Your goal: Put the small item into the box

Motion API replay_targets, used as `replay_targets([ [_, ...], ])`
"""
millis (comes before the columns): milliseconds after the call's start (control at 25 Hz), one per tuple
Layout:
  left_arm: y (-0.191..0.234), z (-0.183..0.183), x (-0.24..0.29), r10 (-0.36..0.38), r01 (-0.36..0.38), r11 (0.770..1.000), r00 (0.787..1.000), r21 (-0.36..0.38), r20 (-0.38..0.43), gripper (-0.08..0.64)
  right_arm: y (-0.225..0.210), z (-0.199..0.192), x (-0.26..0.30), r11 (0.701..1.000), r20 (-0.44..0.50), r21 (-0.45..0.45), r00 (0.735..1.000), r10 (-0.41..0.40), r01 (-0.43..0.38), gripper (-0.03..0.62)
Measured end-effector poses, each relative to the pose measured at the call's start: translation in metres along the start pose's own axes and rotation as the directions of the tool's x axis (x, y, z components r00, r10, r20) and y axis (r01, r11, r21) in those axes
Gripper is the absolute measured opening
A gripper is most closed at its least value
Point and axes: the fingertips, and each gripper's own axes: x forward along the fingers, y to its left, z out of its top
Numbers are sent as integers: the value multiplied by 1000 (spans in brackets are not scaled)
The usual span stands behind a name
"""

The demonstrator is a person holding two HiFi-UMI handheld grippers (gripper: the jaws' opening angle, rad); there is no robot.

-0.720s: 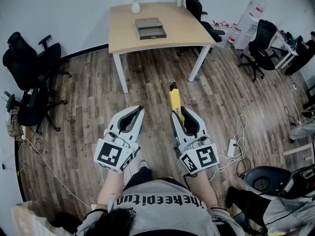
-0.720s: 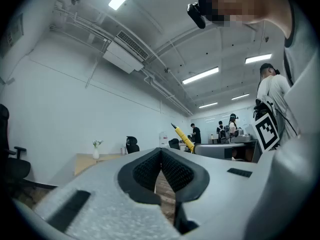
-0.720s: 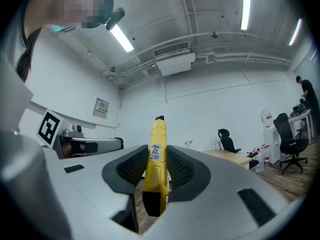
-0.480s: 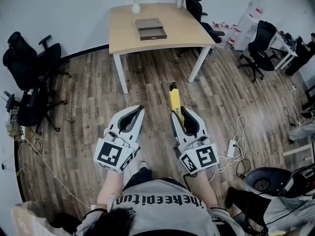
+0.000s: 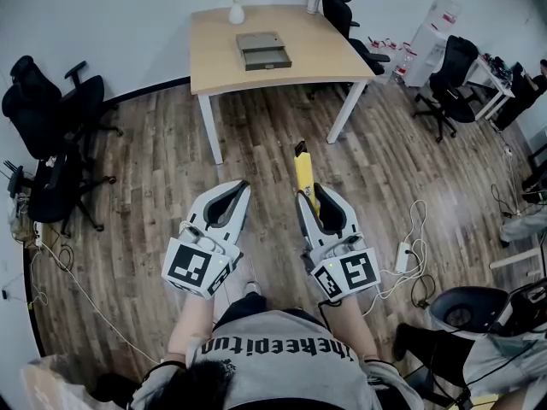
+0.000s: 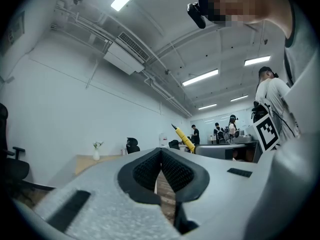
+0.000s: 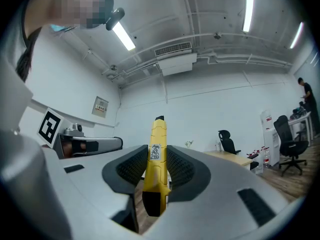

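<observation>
The right gripper (image 7: 156, 159) is clamped on the yellow cutter (image 7: 157, 144), which sticks out forward past its jaws. The left gripper (image 6: 161, 154) is closed on nothing. Neither has shifted since a moment ago, so the carry has barely begun. The box (image 5: 262, 49) sits on the table (image 5: 214, 67), well apart. Chairs (image 5: 51, 126) and cables (image 5: 410, 237) flank the way, and none of them blocks it.

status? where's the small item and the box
Left tool shut, empty. Right tool shut on yellow utility knife. Brown box on the table ahead, knife not in it yet. Nothing seen in the way.
</observation>
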Motion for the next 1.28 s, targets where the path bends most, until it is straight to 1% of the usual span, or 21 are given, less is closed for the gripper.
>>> replay_targets([
  [200, 18, 1, -4, -1, 1, 1000, 1000, 6, 8, 15, 4, -3, 14, 999, 10, 30, 1000, -21, 21, 121],
  [520, 45, 1, -7, -3, 3, 1000, 1000, 13, 25, 15, 15, -9, 33, 999, 14, 4, 999, -37, 37, 121],
  [680, 50, -1, -3, -10, 10, 1000, 1000, 8, 28, 15, 16, -10, 36, 999, 8, -3, 999, -46, 46, 121],
  [960, 53, -6, 14, -20, 20, 1000, 1000, 10, 17, 15, -3, -12, 43, 998, 10, 9, 998, -62, 62, 121],
  [1280, 74, -14, 54, 11, -12, 1000, 1000, 18, 5, 15, -38, -17, 79, 999, 13, 16, 999, -32, 32, 121],
])
